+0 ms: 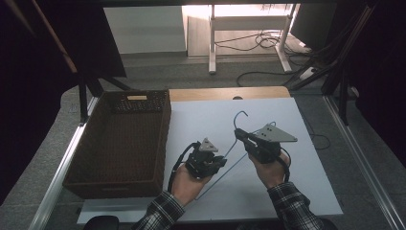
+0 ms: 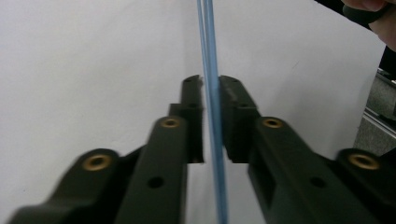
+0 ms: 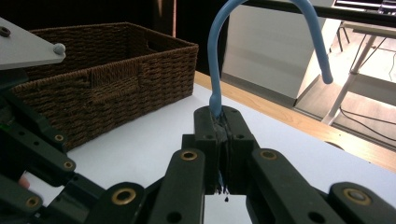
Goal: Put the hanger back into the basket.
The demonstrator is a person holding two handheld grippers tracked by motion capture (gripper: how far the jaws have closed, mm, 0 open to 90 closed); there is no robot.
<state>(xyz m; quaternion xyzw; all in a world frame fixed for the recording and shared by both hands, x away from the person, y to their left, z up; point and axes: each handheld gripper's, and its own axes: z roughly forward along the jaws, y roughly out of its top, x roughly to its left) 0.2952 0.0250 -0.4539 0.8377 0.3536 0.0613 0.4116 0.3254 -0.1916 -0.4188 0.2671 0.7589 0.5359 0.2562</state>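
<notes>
A thin blue wire hanger (image 1: 231, 147) hangs above the white table top (image 1: 306, 187), held between my two grippers. My right gripper (image 1: 238, 135) is shut on the hanger's neck just under the hook (image 1: 242, 114); in the right gripper view the hook (image 3: 215, 56) rises from the closed right gripper (image 3: 223, 114). My left gripper (image 1: 221, 163) sits lower and to the left, on one of the hanger's wire sides. In the left gripper view the blue wire (image 2: 208, 46) runs straight up through the left gripper (image 2: 211, 86), whose pads press on it.
A brown wicker basket (image 1: 165, 129) stands at the table's left, long side toward me, with nothing seen inside; its wall (image 3: 107, 79) lies close behind the left hand. A strip of wooden table (image 1: 230, 93) runs along the far edge. Cables and desk legs lie beyond.
</notes>
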